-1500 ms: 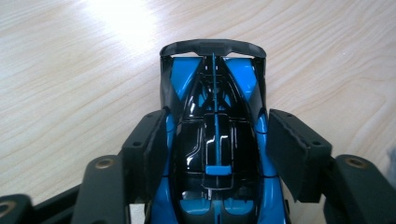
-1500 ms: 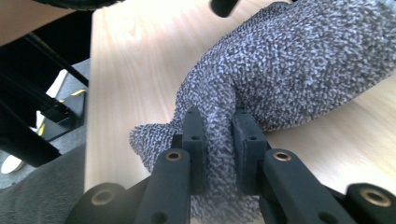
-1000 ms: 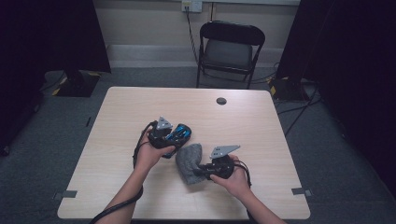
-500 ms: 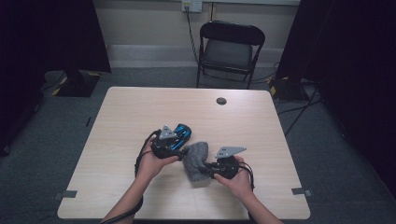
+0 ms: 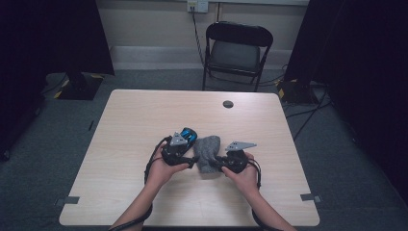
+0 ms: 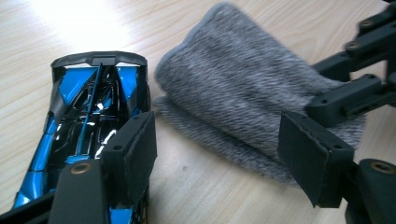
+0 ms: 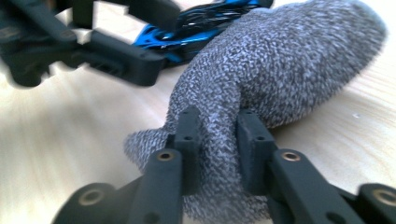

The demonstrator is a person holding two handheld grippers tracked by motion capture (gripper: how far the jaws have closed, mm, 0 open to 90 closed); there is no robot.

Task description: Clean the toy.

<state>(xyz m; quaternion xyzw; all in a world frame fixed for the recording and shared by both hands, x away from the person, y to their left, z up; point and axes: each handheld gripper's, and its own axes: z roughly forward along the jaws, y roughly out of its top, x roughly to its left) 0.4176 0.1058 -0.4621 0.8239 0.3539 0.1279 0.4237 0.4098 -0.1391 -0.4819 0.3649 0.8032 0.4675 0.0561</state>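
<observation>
A grey knitted cloth [image 5: 208, 153] lies folded on the table, beside a blue and black toy car [image 5: 187, 134]. My right gripper [image 5: 217, 163] pinches the cloth's near end [image 7: 289, 60]. Its jaws have just been opening a little, and the pads [image 7: 189, 135] still press the fabric in the right gripper [image 7: 217, 126]. My left gripper [image 6: 217, 135] stands open and wide. One of its jaws is over the car [image 6: 88, 107], the other at the edge of the cloth [image 6: 243, 93]. The left gripper [image 5: 192, 158] faces the right one across the cloth.
The wooden table [image 5: 134, 120] has a round cable hole [image 5: 228, 104] near its far edge. A black folding chair [image 5: 235, 48] stands behind the table. Dark curtains hang on both sides.
The left hand has come rightward and nearer, closing in on the cloth. The right hand has carried the cloth a little farther from the person, toward the car.
</observation>
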